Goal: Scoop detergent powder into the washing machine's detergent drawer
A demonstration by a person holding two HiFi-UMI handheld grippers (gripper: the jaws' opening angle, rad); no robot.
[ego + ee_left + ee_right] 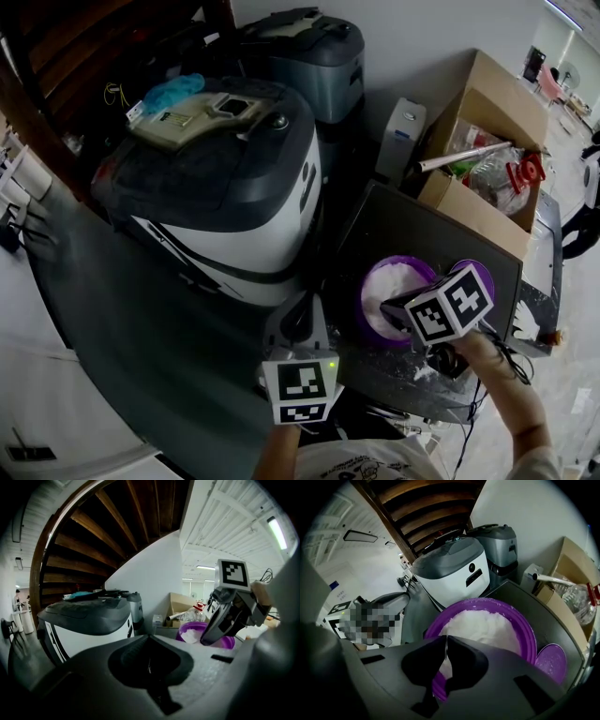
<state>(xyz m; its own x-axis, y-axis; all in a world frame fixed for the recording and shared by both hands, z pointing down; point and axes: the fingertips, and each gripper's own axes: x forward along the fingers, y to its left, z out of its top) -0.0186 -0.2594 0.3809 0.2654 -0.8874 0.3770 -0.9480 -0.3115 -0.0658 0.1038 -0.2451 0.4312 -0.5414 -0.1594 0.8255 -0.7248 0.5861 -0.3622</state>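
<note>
A purple bowl (368,281) heaped with white detergent powder (401,279) stands on a dark table, with its purple lid (484,272) beside it. My right gripper (386,305) hangs over the bowl's near rim with its tips down at the powder (483,625). Its jaws (446,639) are shut; only a thin pale sliver shows in the seam, and I cannot make out a scoop. My left gripper (298,317) is shut and empty to the left of the bowl (187,631), pointing at the grey-and-white washing machine (216,178).
An open cardboard box (487,159) with a bottle and a tube stands behind the table (422,225). A second grey appliance (314,56) and a small white box (403,131) stand against the wall. Spilled powder (422,370) lies near the table's front edge.
</note>
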